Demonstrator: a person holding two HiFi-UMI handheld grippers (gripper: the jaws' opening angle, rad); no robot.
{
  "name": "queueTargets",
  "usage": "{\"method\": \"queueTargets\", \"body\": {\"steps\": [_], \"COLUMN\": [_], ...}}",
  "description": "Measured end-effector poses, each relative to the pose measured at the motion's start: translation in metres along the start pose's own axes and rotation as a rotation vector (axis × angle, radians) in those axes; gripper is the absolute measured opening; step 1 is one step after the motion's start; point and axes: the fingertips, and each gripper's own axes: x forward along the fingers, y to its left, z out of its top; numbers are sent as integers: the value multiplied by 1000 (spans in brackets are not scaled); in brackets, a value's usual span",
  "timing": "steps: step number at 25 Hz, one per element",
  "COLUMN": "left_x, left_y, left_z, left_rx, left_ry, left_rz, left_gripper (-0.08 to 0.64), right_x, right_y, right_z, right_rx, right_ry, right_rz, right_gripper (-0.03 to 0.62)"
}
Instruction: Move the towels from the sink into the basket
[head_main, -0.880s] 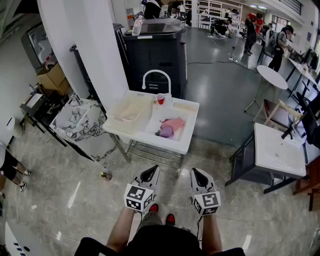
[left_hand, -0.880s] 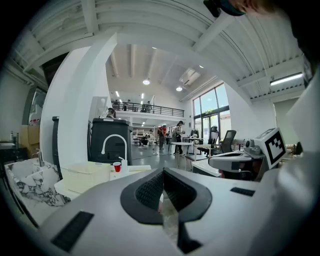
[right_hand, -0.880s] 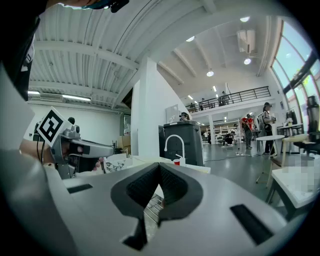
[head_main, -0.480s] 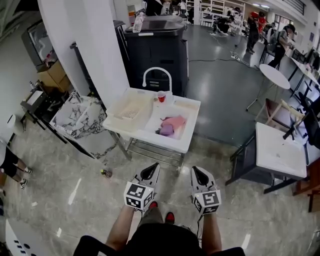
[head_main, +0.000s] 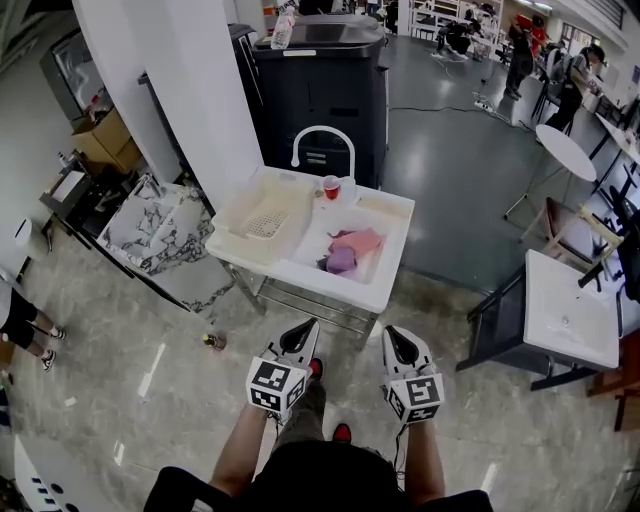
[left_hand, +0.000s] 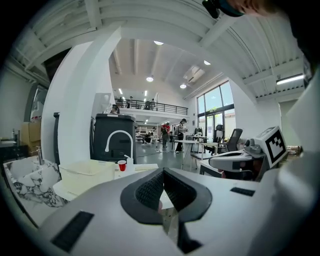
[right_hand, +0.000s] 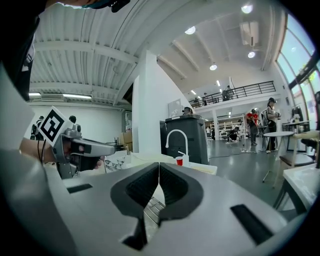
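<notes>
Towels (head_main: 352, 250) lie in the sink (head_main: 378, 293), well ahead of both jaws.

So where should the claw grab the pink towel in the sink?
Probably a raised fold near the middle of the pink towel, coming down from above. It lies crumpled low in the sink, so the walls block a sideways reach.

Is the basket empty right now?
Empty: the basket shows only its bare mesh bottom; both towels, pink and purple, lie in the sink.
</notes>
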Motion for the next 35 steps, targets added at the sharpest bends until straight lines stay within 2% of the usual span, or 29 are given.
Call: {"method": "queueTargets", "body": {"steps": [12, 19, 28, 35], "left_x": [107, 154, 204, 233], "left_y": [102, 153, 189, 203], "left_z": [26, 25, 6, -15], "left_rx": [-26, -38, -80, -95], "left_ry": [20, 48, 99, 137], "left_rz": [-72, -118, -193, -182], "left_gripper": [5, 5, 5, 5], "right_x": [133, 203, 276, 310], "right_y": [-35, -46, -52, -66], "right_z": [26, 21, -2, -29], "right_rx": [2, 14, 13, 44], "right_ry": [36, 94, 192, 261], "right_rz": [-48, -77, -82, -62], "right_gripper": [28, 28, 28, 29]}}
